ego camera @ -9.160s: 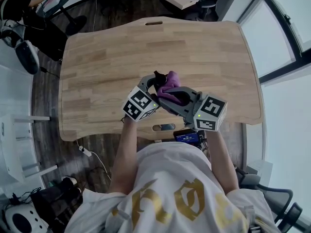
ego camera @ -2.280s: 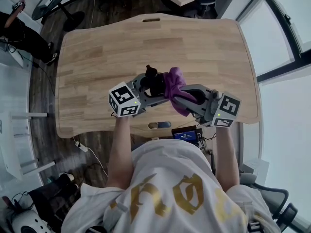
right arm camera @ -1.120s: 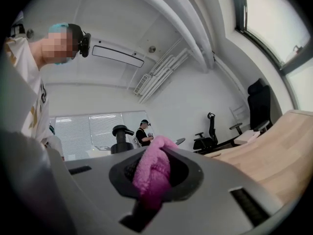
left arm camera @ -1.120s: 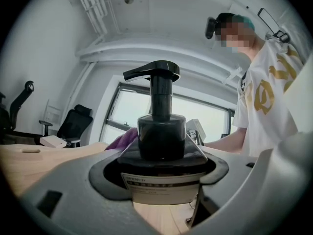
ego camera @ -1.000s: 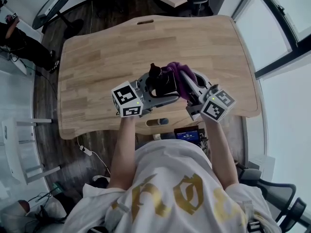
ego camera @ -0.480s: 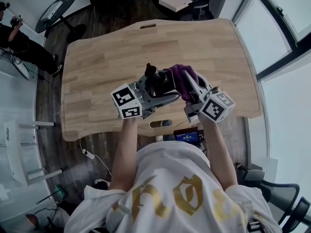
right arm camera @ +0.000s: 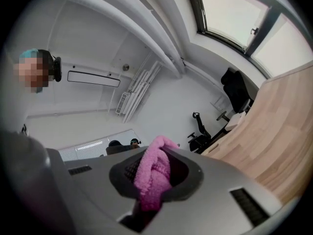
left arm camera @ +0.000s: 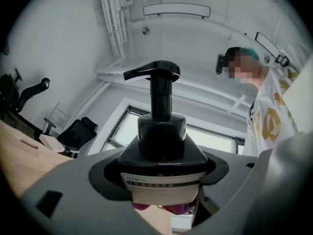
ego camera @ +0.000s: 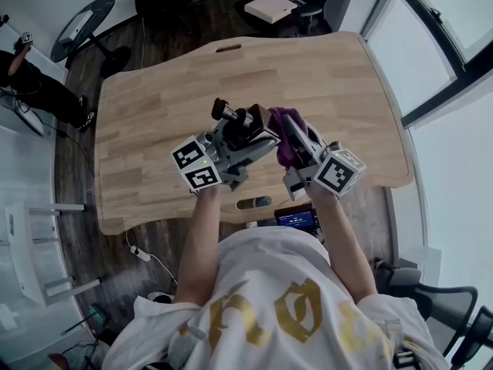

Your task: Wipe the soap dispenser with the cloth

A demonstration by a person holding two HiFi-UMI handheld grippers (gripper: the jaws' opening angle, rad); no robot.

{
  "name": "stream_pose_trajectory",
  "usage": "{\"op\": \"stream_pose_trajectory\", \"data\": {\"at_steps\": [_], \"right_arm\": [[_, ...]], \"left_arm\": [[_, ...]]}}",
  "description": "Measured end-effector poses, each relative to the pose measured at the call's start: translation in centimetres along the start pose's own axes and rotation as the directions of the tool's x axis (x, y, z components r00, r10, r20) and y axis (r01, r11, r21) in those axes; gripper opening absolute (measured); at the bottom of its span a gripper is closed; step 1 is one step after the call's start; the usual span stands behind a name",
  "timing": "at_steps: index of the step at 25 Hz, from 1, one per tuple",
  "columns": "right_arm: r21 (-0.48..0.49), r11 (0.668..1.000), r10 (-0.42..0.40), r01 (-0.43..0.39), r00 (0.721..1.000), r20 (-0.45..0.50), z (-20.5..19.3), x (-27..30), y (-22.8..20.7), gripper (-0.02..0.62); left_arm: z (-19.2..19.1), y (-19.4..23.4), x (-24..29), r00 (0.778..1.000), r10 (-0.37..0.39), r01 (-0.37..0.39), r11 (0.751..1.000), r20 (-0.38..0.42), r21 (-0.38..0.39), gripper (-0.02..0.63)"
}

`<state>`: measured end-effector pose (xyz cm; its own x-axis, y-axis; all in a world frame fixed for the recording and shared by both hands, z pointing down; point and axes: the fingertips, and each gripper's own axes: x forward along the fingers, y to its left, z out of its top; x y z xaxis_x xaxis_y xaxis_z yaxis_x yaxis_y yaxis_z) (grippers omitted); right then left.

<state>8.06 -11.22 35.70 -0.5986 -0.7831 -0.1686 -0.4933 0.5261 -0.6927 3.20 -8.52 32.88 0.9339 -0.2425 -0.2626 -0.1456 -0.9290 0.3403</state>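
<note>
Tilted further left, soap dispenser stays pinched in left gripper; right gripper pinches cloth.

Bottle base: the lower body of the soap dispenser sinks behind the grey jaws of the left gripper clamped on it; its bottom does not show.
Label: the print is too small to read.
Cloth end: the pink cloth drops between the closed jaws of the right gripper, its lower end out of sight.
Cloth against bottle: just beside each other in the head view; touching or not, cannot tell.
Table: the near edge is partly covered by arms and grippers.
Bystander: a person is cut off by the left edge.
</note>
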Motion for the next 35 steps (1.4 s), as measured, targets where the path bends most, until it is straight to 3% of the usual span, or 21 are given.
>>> {"op": "stream_pose_trajectory", "data": {"at_steps": [13,35], "right_arm": [[0.184,0.981,0.050,-0.060,0.997,0.057,0.0,1.1,0.5,0.031],[0.274,0.951,0.151,-0.141,0.988,-0.014,-3.7,4.8,2.0,0.028]], "left_arm": [[1.2,1.4,-0.5,0.990,0.061,-0.053,0.996,0.124,-0.065,0.359],[3.3,5.4,-3.7,0.963,0.155,-0.131,0.984,0.219,-0.120,0.359]]}}
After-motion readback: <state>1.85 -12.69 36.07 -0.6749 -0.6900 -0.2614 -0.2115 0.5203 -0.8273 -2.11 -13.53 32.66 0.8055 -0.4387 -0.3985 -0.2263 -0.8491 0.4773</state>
